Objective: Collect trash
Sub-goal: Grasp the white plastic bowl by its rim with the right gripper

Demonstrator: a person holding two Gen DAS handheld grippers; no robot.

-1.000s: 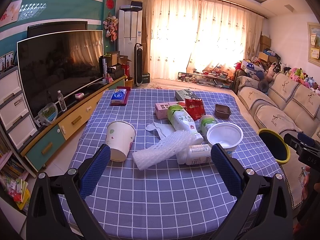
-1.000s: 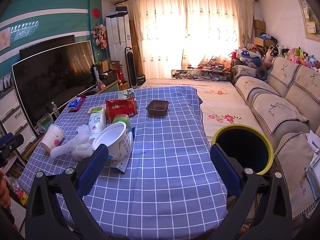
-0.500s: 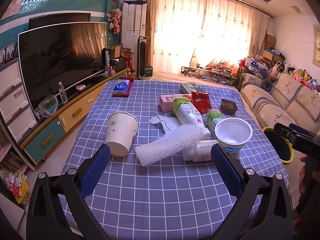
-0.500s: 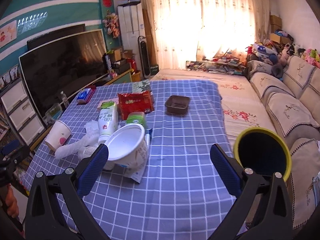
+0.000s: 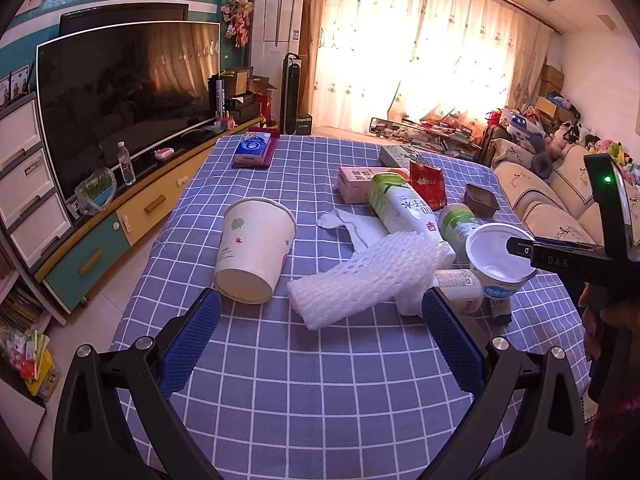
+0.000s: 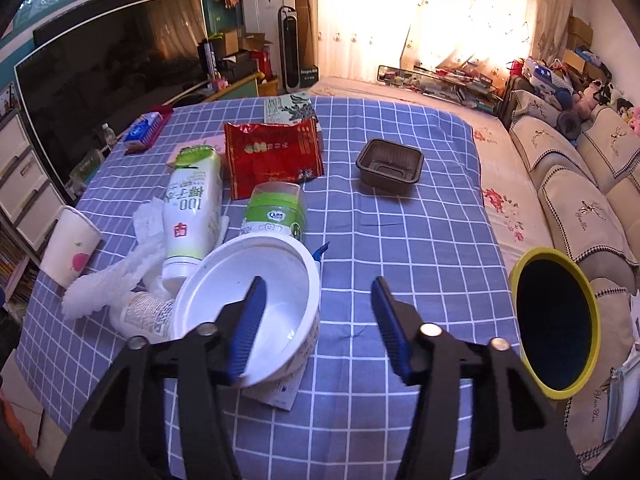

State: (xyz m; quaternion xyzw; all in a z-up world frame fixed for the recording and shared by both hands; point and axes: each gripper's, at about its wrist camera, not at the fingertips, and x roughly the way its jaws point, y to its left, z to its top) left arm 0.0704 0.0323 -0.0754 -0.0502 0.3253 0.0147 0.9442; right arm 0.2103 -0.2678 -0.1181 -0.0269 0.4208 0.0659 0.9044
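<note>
White and round, the empty plastic yogurt tub (image 6: pixel 256 304) sits on the blue checked table (image 6: pixel 400 240); the right gripper (image 6: pixel 318 320), jaws apart, has its left finger inside the tub's rim. Spread wide, the left gripper (image 5: pixel 320 334) hovers before the white foam net sleeve (image 5: pixel 360 280) and upturned paper cup (image 5: pixel 254 250).

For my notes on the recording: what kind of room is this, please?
Most likely a home living room: a large television on a low cabinet, a sofa with embroidered covers, curtains over a wide window, and a table with a checked cloth.
</note>
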